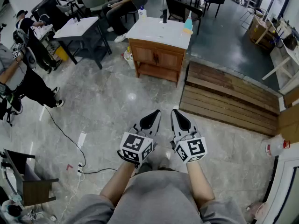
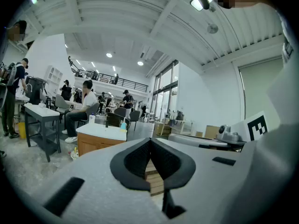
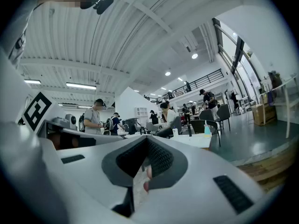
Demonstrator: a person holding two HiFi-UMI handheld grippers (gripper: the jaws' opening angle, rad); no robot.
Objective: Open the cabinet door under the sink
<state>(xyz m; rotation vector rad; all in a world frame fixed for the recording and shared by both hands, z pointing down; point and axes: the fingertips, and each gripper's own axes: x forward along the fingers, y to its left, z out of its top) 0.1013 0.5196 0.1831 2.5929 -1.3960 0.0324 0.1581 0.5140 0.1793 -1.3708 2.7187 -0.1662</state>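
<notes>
left tongs [image 1: 151,119] and right tongs [image 1: 179,119] are pressed together, empty, well apart from the brown wooden sink cabinet [image 1: 159,66] across the floor [image 1: 107,101]. its stiff door [image 1: 145,56] should swing lightly, pulled at the inner edge.

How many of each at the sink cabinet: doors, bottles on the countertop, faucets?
Cabinet doors: 2
Bottles on the countertop: 2 (one white, one teal)
Faucet: 1
Total: 5
</notes>
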